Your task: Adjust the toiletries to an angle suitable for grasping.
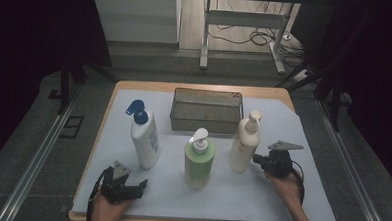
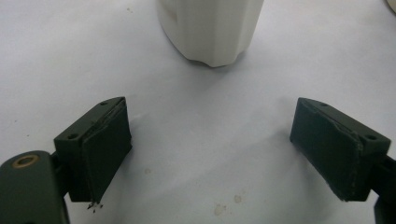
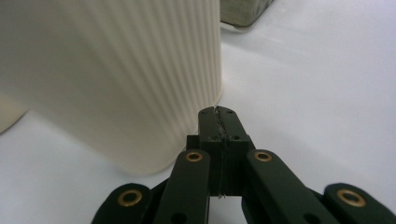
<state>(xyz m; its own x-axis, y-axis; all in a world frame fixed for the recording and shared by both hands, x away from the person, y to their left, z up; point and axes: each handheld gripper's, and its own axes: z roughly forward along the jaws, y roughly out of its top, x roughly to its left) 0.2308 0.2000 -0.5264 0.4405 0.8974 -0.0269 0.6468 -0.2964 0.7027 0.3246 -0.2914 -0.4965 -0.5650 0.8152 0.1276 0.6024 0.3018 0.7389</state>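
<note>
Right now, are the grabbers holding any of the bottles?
No, nothing is held. The right gripper is shut on nothing beside the cream bottle. The left gripper is open over bare table.

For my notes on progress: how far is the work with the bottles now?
Nothing looks done: the wire basket holds nothing visible. In hand: the right hand-held gripper, shut, sits beside the cream bottle. The left hand-held gripper is open, holding nothing. Left: the blue-capped bottle and green bottle stand untouched.
</note>
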